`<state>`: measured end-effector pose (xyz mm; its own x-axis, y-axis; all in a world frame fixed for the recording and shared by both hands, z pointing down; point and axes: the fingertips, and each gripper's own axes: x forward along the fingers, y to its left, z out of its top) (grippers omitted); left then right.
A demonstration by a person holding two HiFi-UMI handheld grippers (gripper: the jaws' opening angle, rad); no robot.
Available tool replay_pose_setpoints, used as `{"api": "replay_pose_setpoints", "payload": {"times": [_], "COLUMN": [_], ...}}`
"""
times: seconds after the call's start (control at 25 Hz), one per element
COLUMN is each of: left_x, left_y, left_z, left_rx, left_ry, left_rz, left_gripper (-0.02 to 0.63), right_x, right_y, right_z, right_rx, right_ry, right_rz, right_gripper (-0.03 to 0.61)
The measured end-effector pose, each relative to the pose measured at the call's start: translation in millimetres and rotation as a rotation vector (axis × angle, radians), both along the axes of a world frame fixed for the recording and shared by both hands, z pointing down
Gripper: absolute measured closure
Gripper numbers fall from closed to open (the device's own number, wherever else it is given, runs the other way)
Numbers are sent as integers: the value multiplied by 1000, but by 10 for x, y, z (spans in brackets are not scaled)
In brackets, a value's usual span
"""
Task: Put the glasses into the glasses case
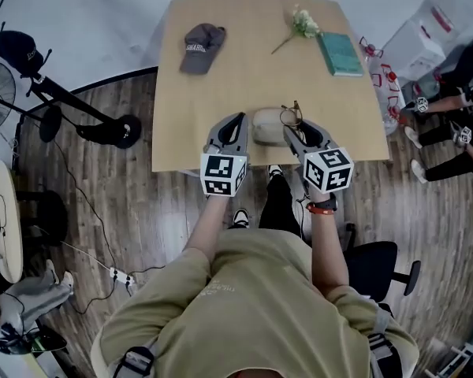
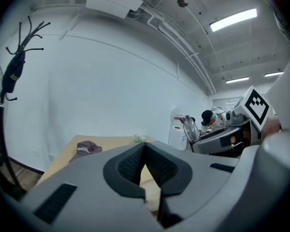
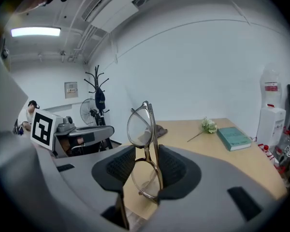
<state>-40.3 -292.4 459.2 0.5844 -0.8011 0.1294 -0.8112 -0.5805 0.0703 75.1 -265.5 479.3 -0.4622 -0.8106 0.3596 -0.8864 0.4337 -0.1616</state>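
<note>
Olive-shirted shoulders fill the foreground, both arms reaching to the near edge of the wooden counter. Left gripper shows its jaws pressed together, nothing visible between them. Right gripper has its jaws clamped on the glasses, held on edge just beside the pale glasses case, which lies between both grippers.

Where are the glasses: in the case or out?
Out: the glasses stand on edge, pinched between the right gripper's pads, beside the glasses case.
</note>
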Motion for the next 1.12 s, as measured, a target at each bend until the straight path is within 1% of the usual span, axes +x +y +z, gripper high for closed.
{"api": "replay_pose_setpoints", "payload": {"times": [0.16,0.32,0.56,0.76,1.0,1.12], "left_x": [58,168,283,304,389,427], "left_y": [-249,-468,-737,-874,-930,-941], "left_z": [164,340,685,935,1059,1112], "left_rx": [-24,-54,-120,-160,-176,-180], "left_ry": [3,-5,-26,-24,-32,-46], "left_rz": [-16,-23,-44,-50,-34,-26], "left_gripper": [592,592,592,592,592,592], "right_x": [25,43,131,144,139,134], "right_y": [-266,-463,-755,-945,-999,-987], "right_z": [273,539,855,1130,1460,1612], "right_rx": [-87,-159,-216,-269,-344,-377], "right_ry": [8,49,108,193,259,316], "right_rz": [-81,-154,-216,-305,-418,-492], "right_gripper": [414,414,414,414,415,416]}}
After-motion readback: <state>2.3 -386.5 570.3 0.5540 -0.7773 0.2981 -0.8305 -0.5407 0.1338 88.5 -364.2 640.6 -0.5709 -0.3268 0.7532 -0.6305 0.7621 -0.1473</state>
